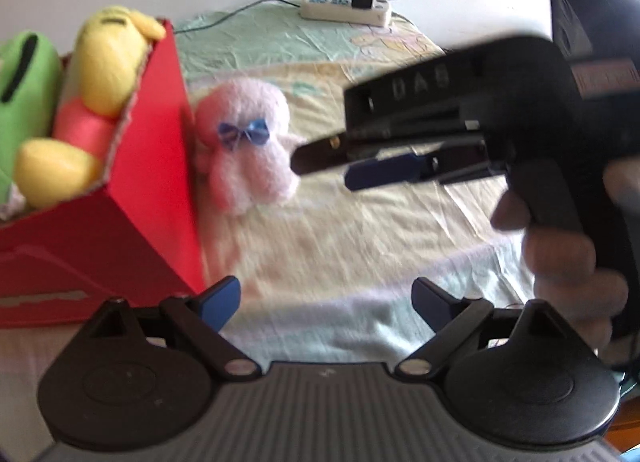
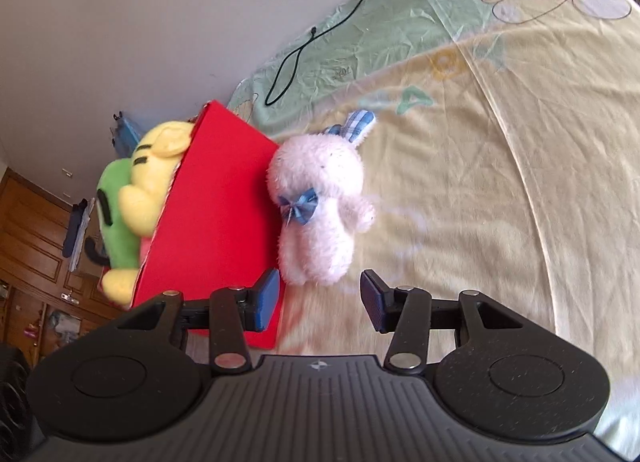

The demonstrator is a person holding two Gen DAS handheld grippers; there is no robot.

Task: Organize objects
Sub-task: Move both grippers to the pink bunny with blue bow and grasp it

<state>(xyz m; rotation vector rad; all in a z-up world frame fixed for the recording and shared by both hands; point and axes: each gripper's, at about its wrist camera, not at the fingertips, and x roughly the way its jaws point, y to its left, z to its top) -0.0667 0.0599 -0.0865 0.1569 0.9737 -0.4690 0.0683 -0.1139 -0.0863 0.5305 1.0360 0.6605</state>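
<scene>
The pink bunny [image 2: 320, 210] is being approached mid-frame, leaning on the red box [image 2: 216, 214], by the right gripper [image 2: 320, 298] with fingers spread, left gripper [image 1: 326, 300] spread too, so it's probably getting shoved sideways if only one pad catches fluff.

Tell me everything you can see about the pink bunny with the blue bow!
The pink plush bunny looks soft and fuzzy, pale pink all over, with blue checked ears and a blue checked bow at its neck. It has stubby arms and legs. It lies on its back on the yellow bedsheet, pressed against the outside of the red box, not inside it. The right tongs are open just short of its feet, not touching it.
</scene>
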